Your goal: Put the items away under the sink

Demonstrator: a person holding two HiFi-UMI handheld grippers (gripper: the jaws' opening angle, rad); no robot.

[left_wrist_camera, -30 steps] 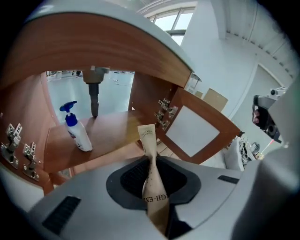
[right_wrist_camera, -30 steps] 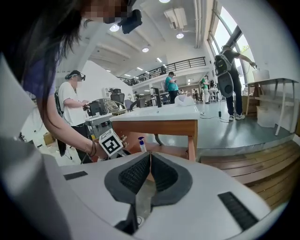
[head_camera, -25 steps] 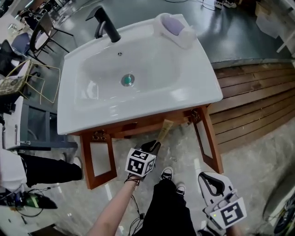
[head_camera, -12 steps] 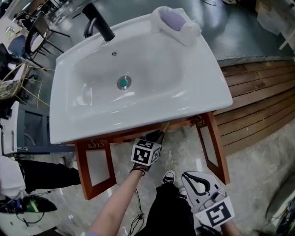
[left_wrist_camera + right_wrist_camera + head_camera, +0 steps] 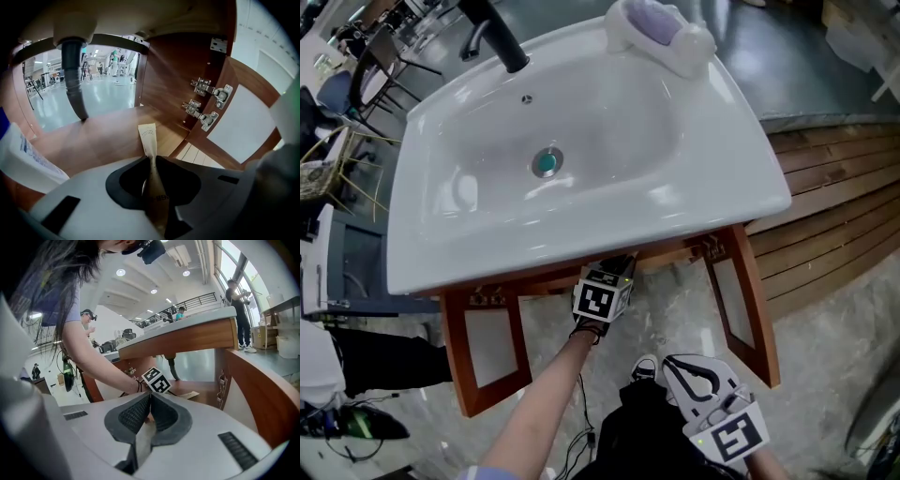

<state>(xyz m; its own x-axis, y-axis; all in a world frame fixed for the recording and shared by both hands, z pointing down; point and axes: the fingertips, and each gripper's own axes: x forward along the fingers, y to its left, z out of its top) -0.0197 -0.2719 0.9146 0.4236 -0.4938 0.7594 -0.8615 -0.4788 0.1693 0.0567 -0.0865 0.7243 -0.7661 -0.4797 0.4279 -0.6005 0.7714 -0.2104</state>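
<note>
My left gripper (image 5: 149,160) is shut on a tan tube (image 5: 148,140), whose crimped end sticks out over the wooden shelf (image 5: 108,136) inside the cabinet. In the head view the left gripper (image 5: 617,270) reaches in under the front rim of the white sink (image 5: 581,246), which hides the tube there. The right gripper view shows the tube's tip (image 5: 191,394) past the left gripper's marker cube. My right gripper (image 5: 675,367) hangs low in front of the cabinet, outside it. Its jaws (image 5: 149,397) are shut with nothing sticking out of them.
Both cabinet doors stand open, one at the left (image 5: 487,347) and one at the right (image 5: 741,300), with hinges (image 5: 206,101) on the right wall. A dark drain pipe (image 5: 75,89) drops to the shelf. A white and blue pack (image 5: 23,150) sits at the shelf's left. A soap dish (image 5: 661,33) stands on the sink.
My left gripper has gone forward and down under the sink's rim, so the tube no longer shows in the head view. The right gripper has sunk and shifted left in that view.
</note>
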